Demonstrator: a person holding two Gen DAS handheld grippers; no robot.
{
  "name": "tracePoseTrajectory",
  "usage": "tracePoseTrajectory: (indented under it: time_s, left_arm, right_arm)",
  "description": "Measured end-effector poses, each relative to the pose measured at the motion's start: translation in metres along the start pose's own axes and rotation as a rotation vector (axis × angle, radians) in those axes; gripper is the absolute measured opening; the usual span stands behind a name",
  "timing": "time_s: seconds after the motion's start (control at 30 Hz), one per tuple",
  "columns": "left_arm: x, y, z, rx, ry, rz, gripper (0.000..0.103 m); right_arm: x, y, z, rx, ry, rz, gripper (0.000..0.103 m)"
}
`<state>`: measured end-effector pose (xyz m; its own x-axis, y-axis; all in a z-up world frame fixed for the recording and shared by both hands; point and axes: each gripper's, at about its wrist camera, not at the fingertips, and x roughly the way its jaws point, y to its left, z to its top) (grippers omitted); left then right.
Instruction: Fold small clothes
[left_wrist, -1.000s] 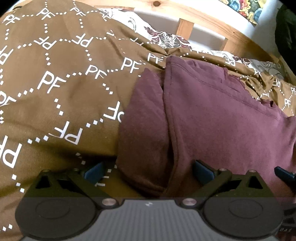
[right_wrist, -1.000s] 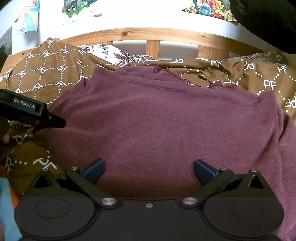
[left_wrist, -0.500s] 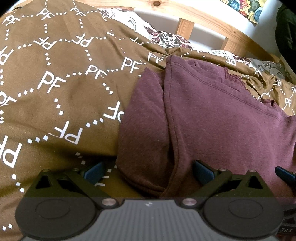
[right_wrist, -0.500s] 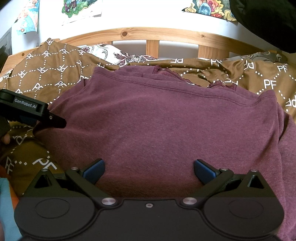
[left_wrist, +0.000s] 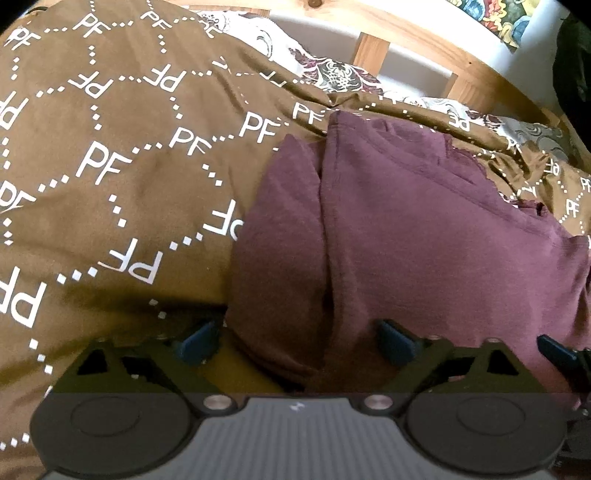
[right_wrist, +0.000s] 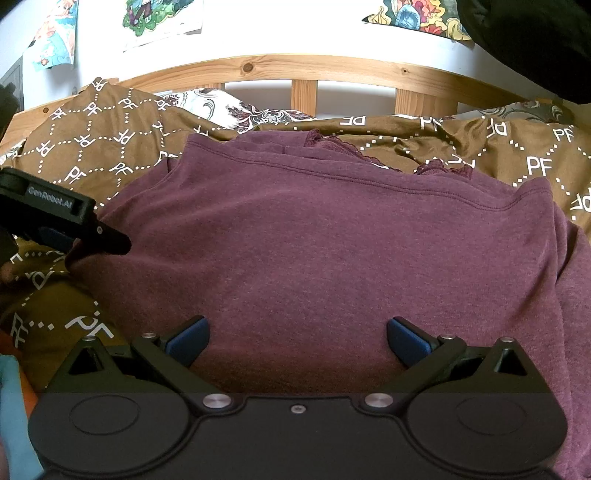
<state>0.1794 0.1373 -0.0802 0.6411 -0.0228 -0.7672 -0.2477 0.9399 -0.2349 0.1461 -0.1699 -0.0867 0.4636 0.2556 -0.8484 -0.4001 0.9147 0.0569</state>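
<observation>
Basically nothing has shifted over the last sec: both grippers sit at the near edge of the maroon top (right_wrist: 332, 251) in the same pose as before, garment creases unchanged. I read that as a pause before the next grab, not a fold in progress.

Nearest, the left gripper (left_wrist: 295, 341) has its jaws spread wide, straddling the top's left near corner where a folded-in sleeve (left_wrist: 280, 251) makes a vertical crease; nothing is pinched. The right gripper (right_wrist: 297, 341) is likewise wide apart w/ nothing held, fingers resting at or just over the near hem mid-width; contact w/ the cloth can't be confirmed. In the right wrist view the left tool's tip touches or hovers at the top's left edge.

The top lies flat on the brown PF-print duvet (left_wrist: 110, 177), sleeves seemingly tucked in, lace neckline (right_wrist: 332, 146) at the far end. Judgement: side folds done, bottom-to-top fold left.

Room: bare duvet left of the garment, plenty for the left hand. Right edge of the top drapes down, less tidy. Beyond the neckline, a floral pillow (right_wrist: 251, 110), then the wooden headboard rail (right_wrist: 295, 72) limits far travel.
</observation>
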Motion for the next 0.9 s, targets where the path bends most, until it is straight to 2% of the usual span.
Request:
tracePoseTrajectory:
  time_s: [0.17, 0.23, 0.37, 0.5, 0.53, 0.7, 0.8, 0.9]
  left_arm:
    - [-0.011, -0.008, -0.003, 0.032, -0.037, 0.014, 0.074]
    - [-0.013, -0.009, -0.003, 0.032, -0.051, 0.018, 0.059]
    - [-0.017, -0.007, -0.001, -0.001, -0.066, 0.018, 0.044]
    - [-0.021, -0.012, -0.001, -0.003, -0.086, 0.023, 0.019]
    - [-0.023, -0.015, -0.002, 0.012, -0.097, 0.024, 0.016]
    - [-0.044, -0.042, -0.007, 0.149, -0.202, 0.019, 0.012]
    - [-0.057, -0.053, -0.005, 0.162, -0.239, -0.033, 0.012]
    - [-0.066, -0.063, 0.0, 0.153, -0.263, -0.102, 0.012]
  right_arm:
    - [0.0, 0.0, 0.0, 0.0, 0.0, 0.001, 0.103]
    - [0.0, 0.0, 0.0, 0.001, 0.0, 0.001, 0.102]
    - [0.0, -0.001, 0.0, 0.001, 0.0, 0.002, 0.102]
    - [0.0, -0.001, 0.0, 0.001, 0.0, 0.002, 0.103]
    - [0.0, 0.0, 0.0, 0.001, 0.0, 0.002, 0.103]
    - [0.0, -0.001, 0.0, 0.002, 0.0, 0.003, 0.102]
    - [-0.003, -0.003, 0.002, 0.015, 0.0, 0.008, 0.102]
    - [-0.017, -0.013, 0.007, 0.078, -0.061, -0.016, 0.102]
